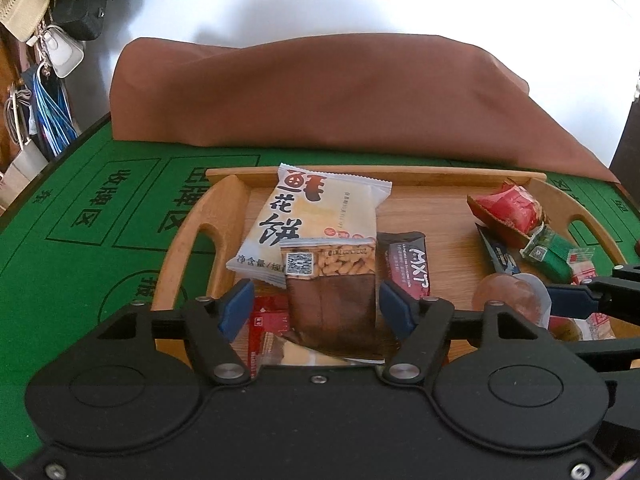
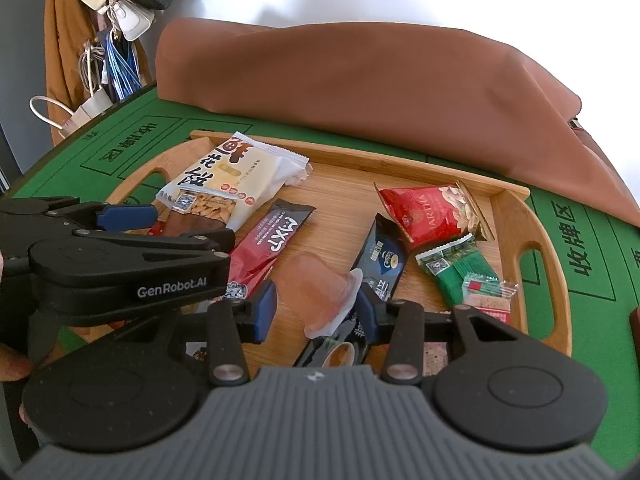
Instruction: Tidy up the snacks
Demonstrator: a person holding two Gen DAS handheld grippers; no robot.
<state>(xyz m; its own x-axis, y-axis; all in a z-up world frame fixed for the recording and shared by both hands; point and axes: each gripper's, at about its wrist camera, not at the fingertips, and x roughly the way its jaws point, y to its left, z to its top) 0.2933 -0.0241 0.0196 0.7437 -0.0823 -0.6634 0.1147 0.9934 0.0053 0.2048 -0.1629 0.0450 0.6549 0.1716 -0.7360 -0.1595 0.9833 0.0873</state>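
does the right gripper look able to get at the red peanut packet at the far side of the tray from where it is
Probably yes: the red peanut packet lies uncovered on the wooden tray, beyond the right gripper. The translucent jelly cup between its fingers would need clearing first.

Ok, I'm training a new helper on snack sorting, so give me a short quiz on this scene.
1. True or false: the peanut packet lies partly on the white biscuit packet.
2. Which snack sits between the right gripper's fingers? A jelly cup, B green packet, C red bar.
3. Fill in: the wooden tray stands on a ___ mat.
Key: 1 true; 2 A; 3 green.
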